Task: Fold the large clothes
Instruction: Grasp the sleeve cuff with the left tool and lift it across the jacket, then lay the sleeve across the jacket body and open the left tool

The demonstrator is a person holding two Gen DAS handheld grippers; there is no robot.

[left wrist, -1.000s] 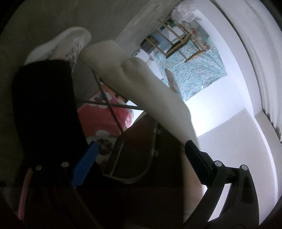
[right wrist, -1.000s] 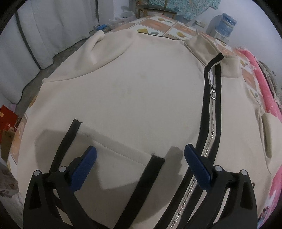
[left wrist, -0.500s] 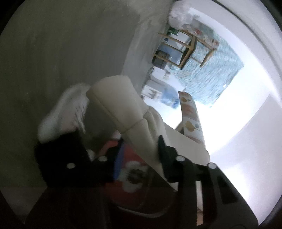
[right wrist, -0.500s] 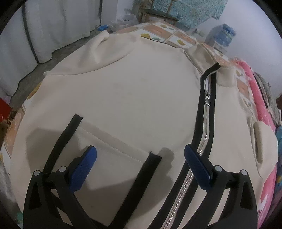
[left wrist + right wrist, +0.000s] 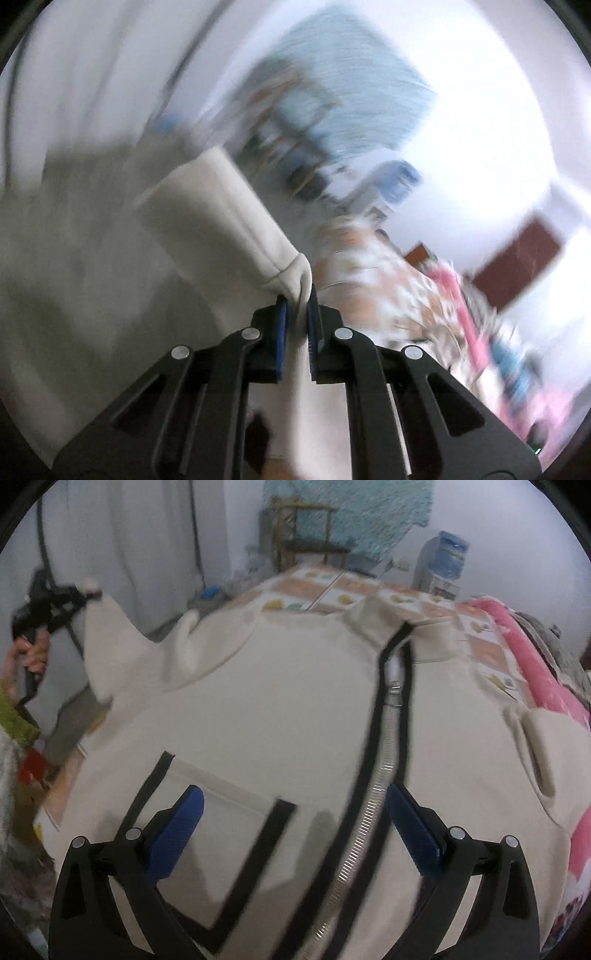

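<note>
Now my left claw (image 5: 296, 314), just closed, grips the jacket's (image 5: 280, 709) sleeve cuff (image 5: 284, 277) and lifts it, while my right claw (image 5: 293, 827) hangs open, so folding can begin.

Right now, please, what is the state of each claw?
Left claw: closed on the cream jacket's sleeve, having just closed.
Right claw: open, holding nothing, above the jacket's front.

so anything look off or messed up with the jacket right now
Nothing damaged. The cream jacket lies flat, zipper closed partway. Only its sleeve is off the bed, pinched at the cuff by the left claw.
</note>
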